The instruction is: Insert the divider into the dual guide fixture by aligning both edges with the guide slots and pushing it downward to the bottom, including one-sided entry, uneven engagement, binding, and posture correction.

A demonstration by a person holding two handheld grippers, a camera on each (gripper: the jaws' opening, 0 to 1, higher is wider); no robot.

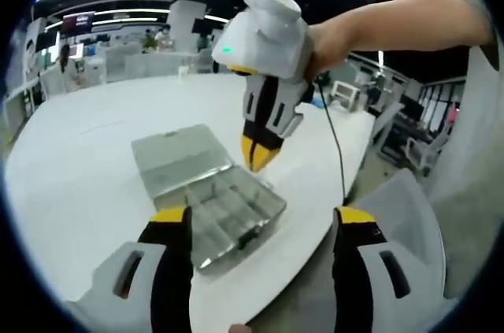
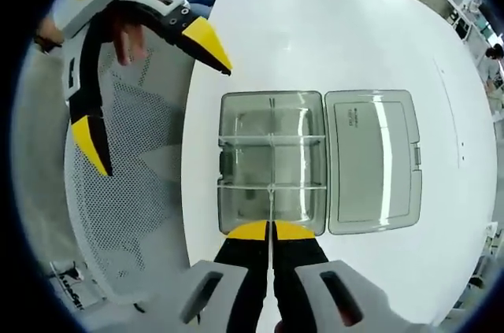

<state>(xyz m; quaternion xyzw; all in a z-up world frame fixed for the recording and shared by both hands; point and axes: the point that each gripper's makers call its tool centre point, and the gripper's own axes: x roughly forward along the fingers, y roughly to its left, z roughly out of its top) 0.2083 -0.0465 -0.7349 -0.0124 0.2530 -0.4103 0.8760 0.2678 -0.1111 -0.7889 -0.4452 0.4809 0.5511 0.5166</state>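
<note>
Directly over the open clear organizer box (image 2: 272, 164), the right gripper (image 2: 270, 231) has its jaws pinched together on a thin divider (image 2: 270, 205) standing edge-on above the box's near wall. The flipped-back lid (image 2: 372, 160) lies flat beside it. Bare white table (image 2: 339, 42) surrounds the box. Off the table's edge, the left gripper (image 1: 260, 223) hangs with jaws wide apart.

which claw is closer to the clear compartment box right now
Right. The right claw is shut on a thin divider directly over the open compartment box. The left claw is open, off the table edge beside it.
</note>
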